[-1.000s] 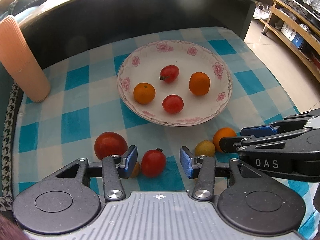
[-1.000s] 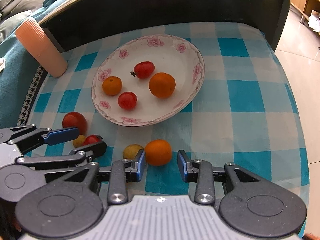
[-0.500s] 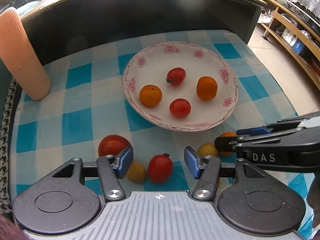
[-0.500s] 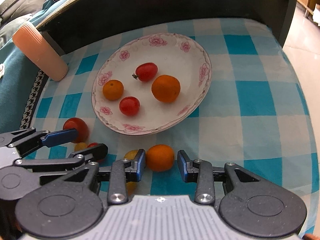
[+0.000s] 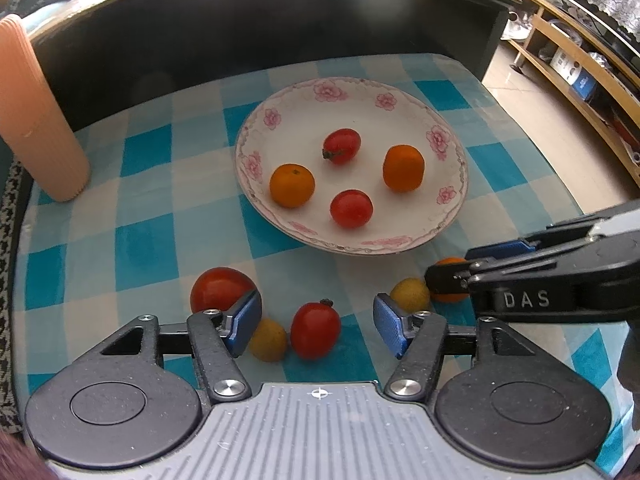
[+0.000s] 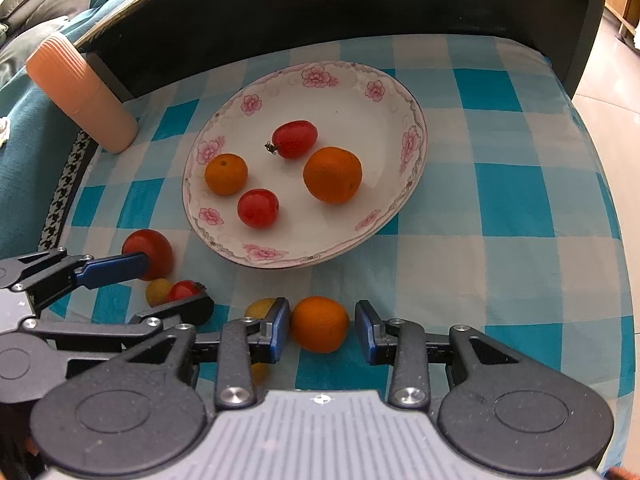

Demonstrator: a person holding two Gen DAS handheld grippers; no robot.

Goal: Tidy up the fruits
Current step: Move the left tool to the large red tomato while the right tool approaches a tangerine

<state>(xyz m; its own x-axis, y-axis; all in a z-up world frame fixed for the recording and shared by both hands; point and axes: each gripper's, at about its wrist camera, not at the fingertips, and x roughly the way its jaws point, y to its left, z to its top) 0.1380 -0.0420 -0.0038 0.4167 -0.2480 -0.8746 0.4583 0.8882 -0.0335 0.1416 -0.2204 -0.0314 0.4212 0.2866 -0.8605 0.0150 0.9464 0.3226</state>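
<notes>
Left wrist view: the left gripper is opening — a small red tomato and a yellow fruit lie between its blue pads, untouched, near the checked cloth's front edge. Right gripper stands unclenched around an orange, not visibly pressing it. Behind sits the plate.

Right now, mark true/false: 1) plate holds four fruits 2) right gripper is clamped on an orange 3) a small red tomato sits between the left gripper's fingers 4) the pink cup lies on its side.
1) True: the plate holds two oranges and two tomatoes.
2) False: the right gripper brackets the orange, with a gap at one pad.
3) True: small tomato, left gripper opening.
4) False: the pink cup stands upright.
</notes>
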